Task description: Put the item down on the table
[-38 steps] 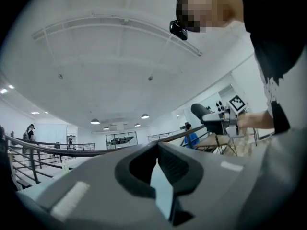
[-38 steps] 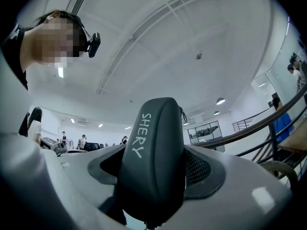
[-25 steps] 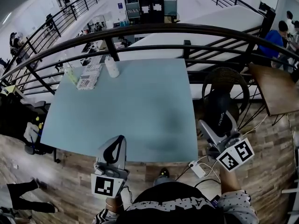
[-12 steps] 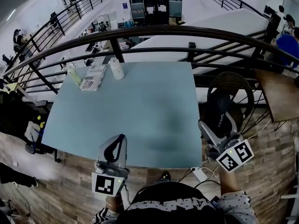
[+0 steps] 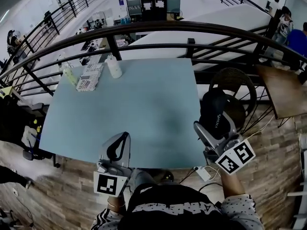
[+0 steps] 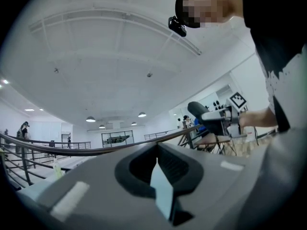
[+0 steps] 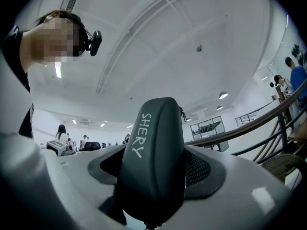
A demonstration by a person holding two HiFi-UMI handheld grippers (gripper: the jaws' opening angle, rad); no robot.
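One blue table (image 5: 144, 104), railing (image 5: 158, 27) behind; R gripper (image 5: 206, 128) holds case (image 5: 214, 110).

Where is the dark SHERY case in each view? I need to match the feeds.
Head view: SHERY case right of centre, just past the table's right edge, in the right gripper.
Left gripper view: small dark shape right of centre, ahead of the person's hand.
Right gripper view: centre, between the jaws.
Shared landmark: the curved dark railing.
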